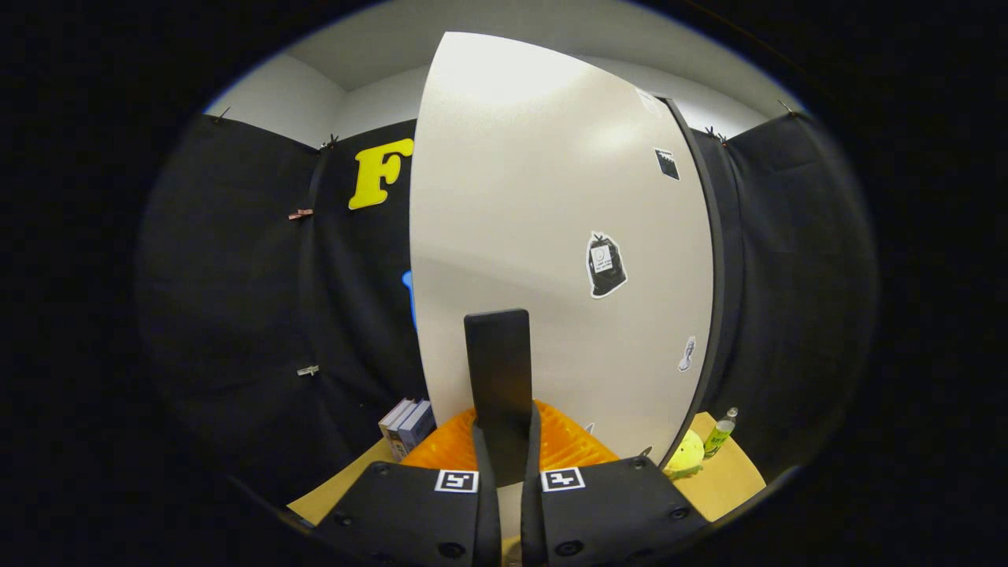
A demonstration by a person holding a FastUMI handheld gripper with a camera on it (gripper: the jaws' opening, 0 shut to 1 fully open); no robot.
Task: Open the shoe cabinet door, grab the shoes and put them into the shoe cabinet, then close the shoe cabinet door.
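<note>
Black cloth booth wall [236,299] behind and to both sides, pale room wall and ceiling above it. Low down, a tan tabletop [732,480] carrying everything. Dead ahead and very close, the shoe cabinet door [535,220]: broad, off-white, glossy, bulging with the lens, dark edge strip down its right side. Stuck on the door, a black bag-shaped sticker [605,265] right of centre, a small dark square sticker [667,164] higher up, a small pale sticker [687,354] lower right. Standing upright against the door's lower middle, a flat black handle [498,370], tall and rectangular. Hand-held gripper [504,465] near, fingers [409,512] drawn narrow, close in on either side of the handle's lower end; cannot tell whether both actually press on it. Square black-and-white marker on each finger top. Just beyond the fingers, at the foot of the door, a ribbed orange object [567,445], partly hidden behind fingers and handle; no telling what it is. Far left of that, small boxes [408,425] standing on the tabletop beside the cloth. Right of the door's edge, a yellow-green ball [687,453] with a small green bottle [719,435] just beside it.
</note>
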